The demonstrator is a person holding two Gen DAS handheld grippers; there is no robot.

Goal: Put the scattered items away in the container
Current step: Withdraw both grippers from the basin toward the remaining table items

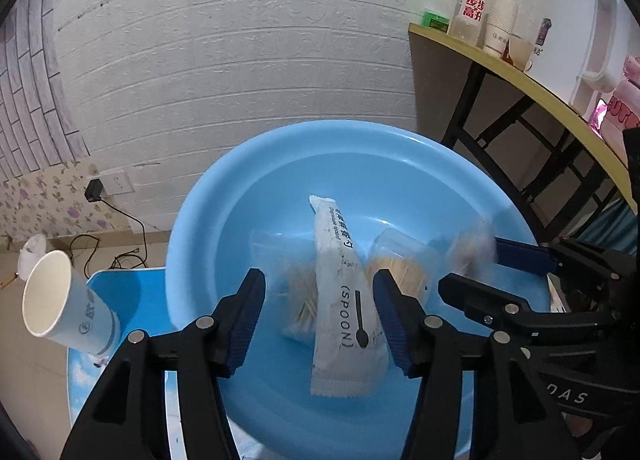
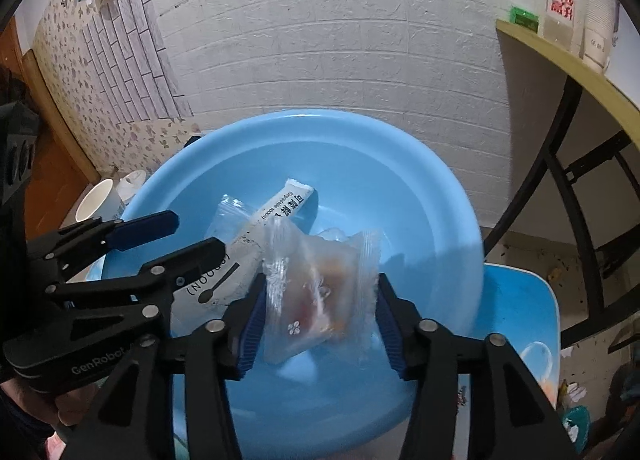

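A light blue basin [image 1: 280, 179] sits on a blue table; it also shows in the right wrist view [image 2: 440, 219]. A white spoon packet [image 1: 344, 300] lies in the air between the fingers of my open left gripper [image 1: 320, 316], over the basin. Clear toothpick packets [image 1: 400, 264] lie in the basin. My right gripper [image 2: 320, 324] is open, with a clear snack packet [image 2: 320, 292] between its fingers, blurred. The spoon packet also shows in the right wrist view [image 2: 256, 244].
A white paper cup [image 1: 64, 300] stands tilted in view at the table's left edge. A yellow-edged side table [image 1: 520, 75] with cups and a bottle stands at right. A white brick wall is behind, with a socket and cable on the floor.
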